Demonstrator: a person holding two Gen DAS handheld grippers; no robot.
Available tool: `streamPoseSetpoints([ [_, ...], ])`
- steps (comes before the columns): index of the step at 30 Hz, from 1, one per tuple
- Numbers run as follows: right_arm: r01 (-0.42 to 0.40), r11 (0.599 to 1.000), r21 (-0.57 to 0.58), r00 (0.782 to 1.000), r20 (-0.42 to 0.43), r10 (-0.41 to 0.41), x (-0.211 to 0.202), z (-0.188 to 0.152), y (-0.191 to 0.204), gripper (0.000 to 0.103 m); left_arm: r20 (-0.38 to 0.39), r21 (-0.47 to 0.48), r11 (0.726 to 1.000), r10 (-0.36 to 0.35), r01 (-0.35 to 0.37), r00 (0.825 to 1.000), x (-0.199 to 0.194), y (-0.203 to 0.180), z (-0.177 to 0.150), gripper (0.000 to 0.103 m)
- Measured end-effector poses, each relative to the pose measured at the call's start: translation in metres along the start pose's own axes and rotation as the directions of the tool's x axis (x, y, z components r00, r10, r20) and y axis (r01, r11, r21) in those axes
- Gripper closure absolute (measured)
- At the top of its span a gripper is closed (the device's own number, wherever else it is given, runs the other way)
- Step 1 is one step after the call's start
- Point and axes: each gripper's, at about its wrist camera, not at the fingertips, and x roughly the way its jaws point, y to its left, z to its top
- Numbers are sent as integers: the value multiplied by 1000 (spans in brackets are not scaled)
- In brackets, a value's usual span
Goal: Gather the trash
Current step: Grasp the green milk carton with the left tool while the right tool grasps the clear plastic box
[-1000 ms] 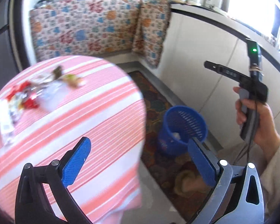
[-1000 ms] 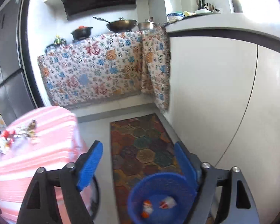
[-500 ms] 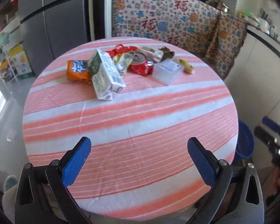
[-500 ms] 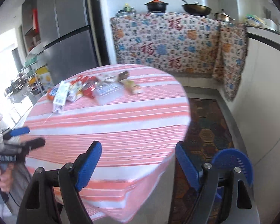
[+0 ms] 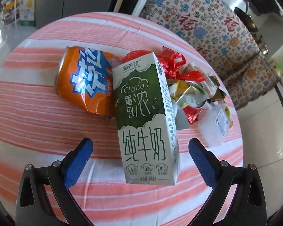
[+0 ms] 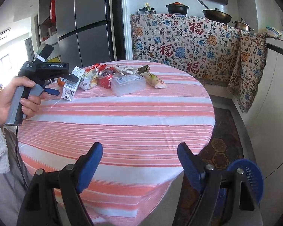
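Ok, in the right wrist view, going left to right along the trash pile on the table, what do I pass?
Left gripper → milk carton → red can → clear plastic box → yellow-white snack wrapper.

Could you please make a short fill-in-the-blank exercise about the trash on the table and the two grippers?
1. The left gripper is open around a green and white ____ carton.
2. The crushed can lying beside the carton is ____ in colour.
3. The tablecloth has pink and ____ stripes.
4. The blue basket stands on the ____, near the open right gripper.

Missing words: milk; orange; white; floor
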Motion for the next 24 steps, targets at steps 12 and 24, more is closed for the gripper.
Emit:
streamPoseSetpoints([
  [12,24,999,44,996,-86,-21,29,17,-9,20,51,252,955,144,-153,988,-60,-37,-38,46],
  [24,22,883,469,964,-244,106,173,146,13,20,77,347,919,171,-188,982,-45,-38,-103,34],
])
